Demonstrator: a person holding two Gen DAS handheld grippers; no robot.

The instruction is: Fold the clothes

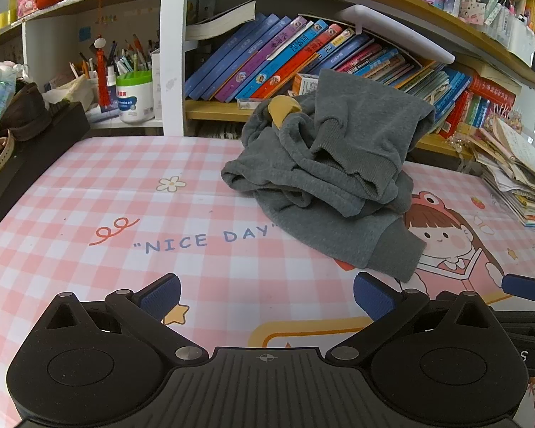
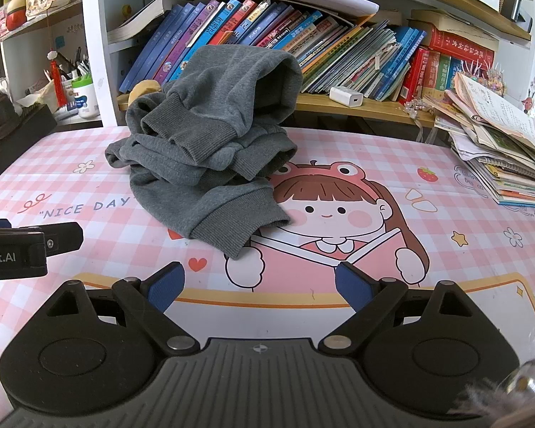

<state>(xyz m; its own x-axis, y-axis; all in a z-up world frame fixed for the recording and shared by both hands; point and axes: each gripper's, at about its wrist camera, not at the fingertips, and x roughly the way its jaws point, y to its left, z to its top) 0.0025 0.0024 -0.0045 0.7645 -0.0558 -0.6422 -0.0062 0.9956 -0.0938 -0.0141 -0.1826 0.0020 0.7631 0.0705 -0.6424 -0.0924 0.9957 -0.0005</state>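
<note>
Both tongs (image 1: 267, 297) (image 2: 259, 287) spread empty, crumpled grey sweatshirt (image 2: 210, 135), cuff toward camera

Your left gripper (image 1: 266, 297) and right gripper (image 2: 259, 285) look alike: black linkage arms, blue ribbed finger pads (image 2: 167, 287), silver pivot screws, ribbed grey base with crosshair mark.

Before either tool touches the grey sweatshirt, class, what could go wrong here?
1. The grey sweatshirt lies in a crumpled heap, so a tool may pinch several layers at once and lift a tangle.
2. Its back leans toward the books on the shelf; pulling it could drag them.
3. The stack of papers sits near, so spreading the cloth may knock it.
</note>
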